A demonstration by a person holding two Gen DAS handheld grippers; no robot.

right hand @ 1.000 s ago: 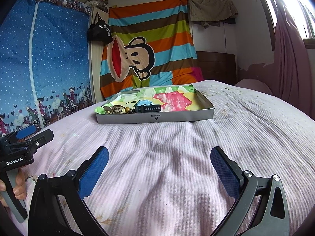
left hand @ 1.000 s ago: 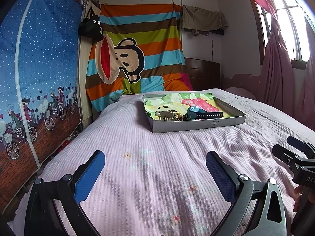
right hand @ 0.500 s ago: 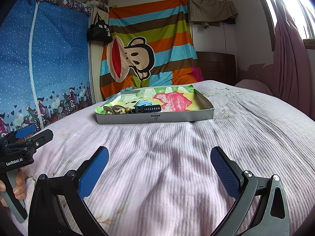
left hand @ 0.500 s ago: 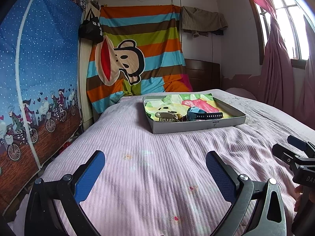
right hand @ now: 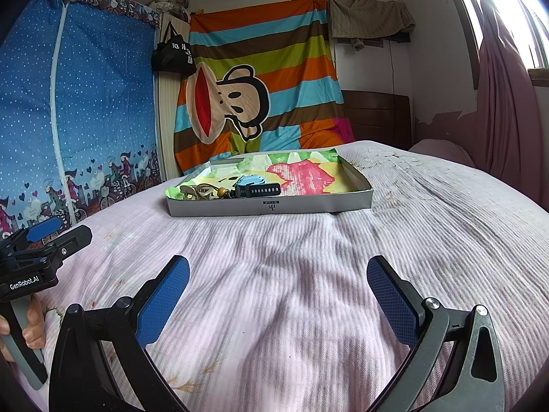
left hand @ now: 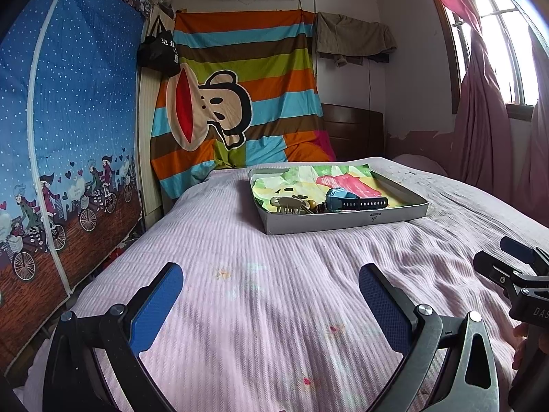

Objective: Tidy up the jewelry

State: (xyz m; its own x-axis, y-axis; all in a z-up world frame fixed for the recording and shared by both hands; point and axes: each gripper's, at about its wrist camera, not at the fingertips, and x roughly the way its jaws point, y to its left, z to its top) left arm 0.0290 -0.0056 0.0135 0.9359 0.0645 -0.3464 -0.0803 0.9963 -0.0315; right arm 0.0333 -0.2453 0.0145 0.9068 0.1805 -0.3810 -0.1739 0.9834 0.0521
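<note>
A shallow grey tray (left hand: pixel 343 219) (right hand: pixel 267 207) with a colourful paper lining lies on the pink bedspread, far ahead of both grippers. In its near left part sit a blue watch with a black strap (left hand: pixel 353 201) (right hand: pixel 259 188), a beige hair claw (left hand: pixel 286 203) (right hand: pixel 197 191) and small beads beside it. My left gripper (left hand: pixel 269 283) hovers open over the bedspread with nothing between its blue pads. My right gripper (right hand: pixel 278 276) is open too, low over the bed and empty. Each gripper also shows at the edge of the other's view.
The bed (right hand: pixel 343 257) fills the foreground, with wrinkles in the cover. A blue fabric wardrobe (left hand: pixel 68 137) stands along the left side. A striped monkey-print cloth (left hand: pixel 240 103) hangs behind the bed, with a wooden headboard (right hand: pixel 377 116) and pink curtains (left hand: pixel 480 130) at right.
</note>
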